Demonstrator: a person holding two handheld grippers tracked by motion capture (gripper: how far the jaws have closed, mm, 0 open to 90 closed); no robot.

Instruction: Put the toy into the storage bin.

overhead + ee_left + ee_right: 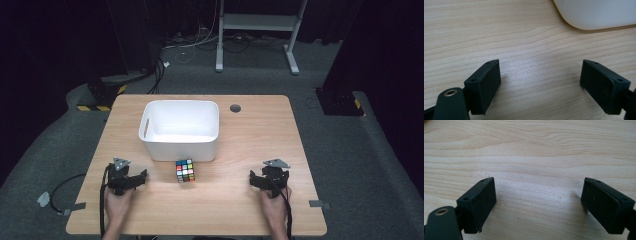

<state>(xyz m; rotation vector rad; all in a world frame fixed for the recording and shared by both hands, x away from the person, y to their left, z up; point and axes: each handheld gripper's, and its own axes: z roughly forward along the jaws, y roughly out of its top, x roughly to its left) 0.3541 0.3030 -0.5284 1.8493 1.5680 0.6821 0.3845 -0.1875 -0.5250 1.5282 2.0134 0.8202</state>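
Two forearms are reaching in from the near edge, each hand gripping a black tool low over the bench. The left hand point(116, 206) is holding the left tool point(141, 176) with its jaws spread wide and nothing between them. The right hand point(274, 204) is holding the right tool point(256, 179) likewise, jaws parted and empty, the two tools sitting well apart.

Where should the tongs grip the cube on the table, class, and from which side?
Grip the cube across its left and right faces, coming down from above. It sits flat on the table, and the bin stands close behind it, so front and back faces likely leave less room. The left tongs, open and nearer, seem the natural choice.
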